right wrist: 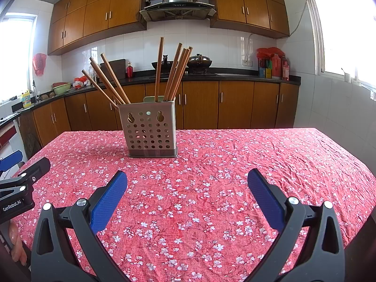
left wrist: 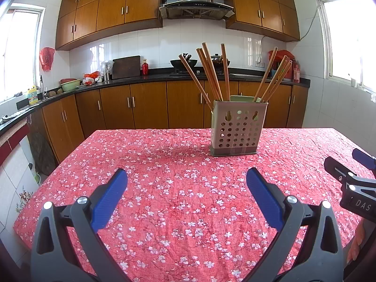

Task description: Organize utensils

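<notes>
**Both grippers empty, chopsticks already standing in the holder**

Nearest the lens in each wrist view are that gripper's own blue pads, spread wide with nothing between them: the left gripper (left wrist: 186, 183) and the right gripper (right wrist: 187, 184) both hang above the cloth, side by side, each showing at the edge of the other's view.

Largest in front of them is the table (left wrist: 164, 211), covered in a red cloth with white blossoms. No loose utensil shows anywhere on the cloth in either view, so by my judgement the gathering is done or nearly so; what may remain is tidying the splayed sticks, or nothing at all.

Next comes the utensil holder (right wrist: 150, 129), a pale perforated box on a darker base with a green inner part just showing at the rim. It stands upright toward the far side of the table, ahead of both grippers and well apart from them.

Smallest are the chopsticks (left wrist: 211, 75): plain wooden sticks standing in the holder, fanned into two loose bunches leaning outward to either side, with one nearly upright. How the holder is divided inside cannot be told.
</notes>
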Demonstrator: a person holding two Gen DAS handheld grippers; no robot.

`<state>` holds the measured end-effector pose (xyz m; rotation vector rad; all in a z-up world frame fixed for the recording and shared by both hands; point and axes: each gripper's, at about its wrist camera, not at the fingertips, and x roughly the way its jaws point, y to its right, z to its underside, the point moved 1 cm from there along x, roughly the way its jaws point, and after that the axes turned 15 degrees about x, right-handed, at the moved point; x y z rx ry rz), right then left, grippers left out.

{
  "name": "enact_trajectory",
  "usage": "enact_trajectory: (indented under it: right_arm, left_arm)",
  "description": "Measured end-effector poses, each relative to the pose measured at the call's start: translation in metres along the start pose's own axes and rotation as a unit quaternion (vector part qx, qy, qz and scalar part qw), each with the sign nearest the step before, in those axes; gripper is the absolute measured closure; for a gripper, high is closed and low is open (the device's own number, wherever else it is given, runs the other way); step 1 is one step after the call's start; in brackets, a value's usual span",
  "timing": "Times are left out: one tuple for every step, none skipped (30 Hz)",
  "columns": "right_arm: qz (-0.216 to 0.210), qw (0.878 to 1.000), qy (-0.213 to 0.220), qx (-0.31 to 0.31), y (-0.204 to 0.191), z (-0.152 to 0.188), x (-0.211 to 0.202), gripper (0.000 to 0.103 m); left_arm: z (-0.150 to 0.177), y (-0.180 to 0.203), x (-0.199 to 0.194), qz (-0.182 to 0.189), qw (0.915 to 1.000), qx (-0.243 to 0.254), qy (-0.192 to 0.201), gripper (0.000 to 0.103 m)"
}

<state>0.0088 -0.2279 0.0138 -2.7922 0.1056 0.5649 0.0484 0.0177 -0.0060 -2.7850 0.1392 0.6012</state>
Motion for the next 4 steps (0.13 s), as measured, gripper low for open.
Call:
enact_trajectory:
  right_arm:
    - [0.000, 1.000, 0.000, 0.000, 0.0001, 0.0000, 0.0000, 0.002]
    - [0.000, 1.000, 0.000, 0.000, 0.0001, 0.0002, -0.0001, 0.002]
    - [0.000, 1.000, 0.000, 0.000, 0.0003, -0.0002, 0.0000, 0.002]
    - [0.000, 1.000, 0.000, 0.000, 0.0001, 0.0004, -0.0001, 0.002]
  left_arm:
    - [-0.0001, 0.0002, 0.0002, 0.000, 1.0000, 0.000, -0.001, 0.004]
    - [0.0001, 0.0000, 0.0003, 0.000, 1.0000, 0.000, -0.001, 0.004]
    - [-0.0002, 0.0003, 0.0001, 0.000, 1.0000, 0.000, -0.001, 0.004]
    - [-0.0001, 0.0002, 0.0000, 0.000, 1.0000, 0.000, -0.001, 0.004]
